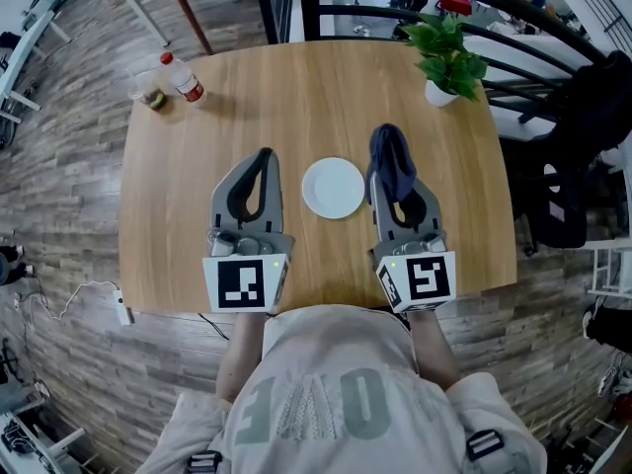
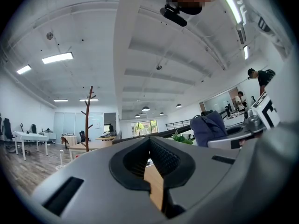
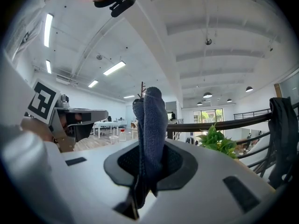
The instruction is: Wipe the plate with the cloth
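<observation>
- the white plate [image 1: 334, 188] lies on the wooden table [image 1: 296, 87], between your two grippers and apart from both.
- your right gripper [image 1: 391, 171] pinches the dark blue cloth [image 1: 389, 152], which is bunched upward and hides the jaw tips in the head view.
- your left gripper [image 1: 263, 158] has its jaws pressed together on nothing.
- a potted plant [image 1: 449, 52] and a bottle [image 1: 183, 77] stand near the far corners; the bottle's label is too small to read.

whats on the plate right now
Nothing shows on the plate; it looks bare. The cloth is clamped in the right gripper beside it. What lies under the plate is covered.
</observation>
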The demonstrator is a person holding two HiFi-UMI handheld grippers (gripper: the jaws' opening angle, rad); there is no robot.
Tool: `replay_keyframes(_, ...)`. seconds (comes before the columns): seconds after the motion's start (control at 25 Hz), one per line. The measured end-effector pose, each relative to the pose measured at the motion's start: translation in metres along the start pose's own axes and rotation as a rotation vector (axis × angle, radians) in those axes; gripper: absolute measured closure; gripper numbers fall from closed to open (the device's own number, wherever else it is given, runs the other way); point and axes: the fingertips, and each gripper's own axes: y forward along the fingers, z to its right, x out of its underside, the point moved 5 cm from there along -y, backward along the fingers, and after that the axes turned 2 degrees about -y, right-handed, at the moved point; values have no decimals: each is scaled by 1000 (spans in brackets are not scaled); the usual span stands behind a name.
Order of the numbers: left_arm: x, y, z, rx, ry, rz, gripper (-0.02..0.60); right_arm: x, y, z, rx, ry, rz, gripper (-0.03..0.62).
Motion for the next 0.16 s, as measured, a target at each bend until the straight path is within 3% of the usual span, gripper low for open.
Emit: replay_keyframes(0.16, 3, 6, -2, -2, -4, -11, 575, -1, 7, 3, 2, 0, 2, 533)
